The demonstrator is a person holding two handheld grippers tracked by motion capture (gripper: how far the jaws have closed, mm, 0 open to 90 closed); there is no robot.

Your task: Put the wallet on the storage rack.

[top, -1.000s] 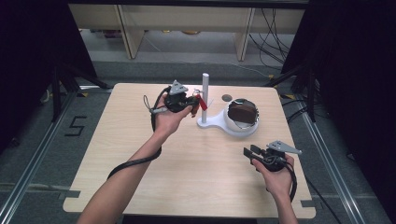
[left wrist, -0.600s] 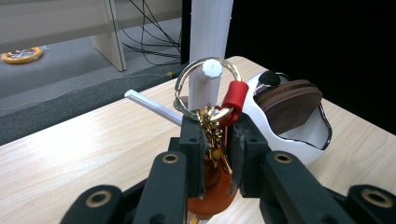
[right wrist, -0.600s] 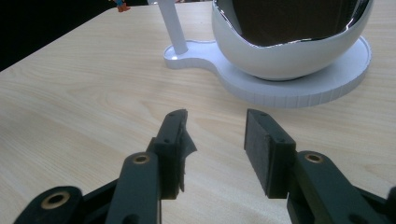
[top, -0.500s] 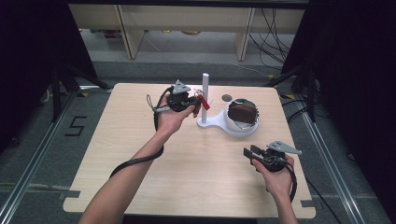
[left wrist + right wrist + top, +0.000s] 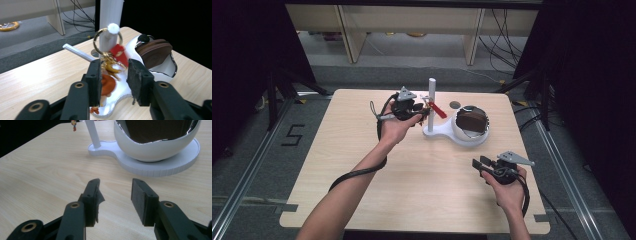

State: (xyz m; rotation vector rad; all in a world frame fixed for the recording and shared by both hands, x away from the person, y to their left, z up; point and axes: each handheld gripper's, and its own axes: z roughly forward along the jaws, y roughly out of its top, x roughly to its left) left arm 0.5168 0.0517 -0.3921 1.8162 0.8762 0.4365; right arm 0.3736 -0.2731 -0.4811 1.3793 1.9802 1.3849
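Since a second ago my left gripper (image 5: pixel 112 75) has just been opening its jaws — the keychain (image 5: pixel 111 53) sits between them untouched, its gold ring hung on the white stand's (image 5: pixel 430 100) peg, upper centre of the high view. Lower right, my right gripper (image 5: pixel 484 164) hovers open over the table (image 5: pixel 362 200) — nothing held.

— What sort of place is this?
— A lab recording bay: pale wooden worktop (image 5: pixel 362 165) between black curtains (image 5: pixel 242 60), tape marks (image 5: pixel 293 135) on grey floor (image 5: pixel 252 165), loose cables (image 5: pixel 507 35) behind.
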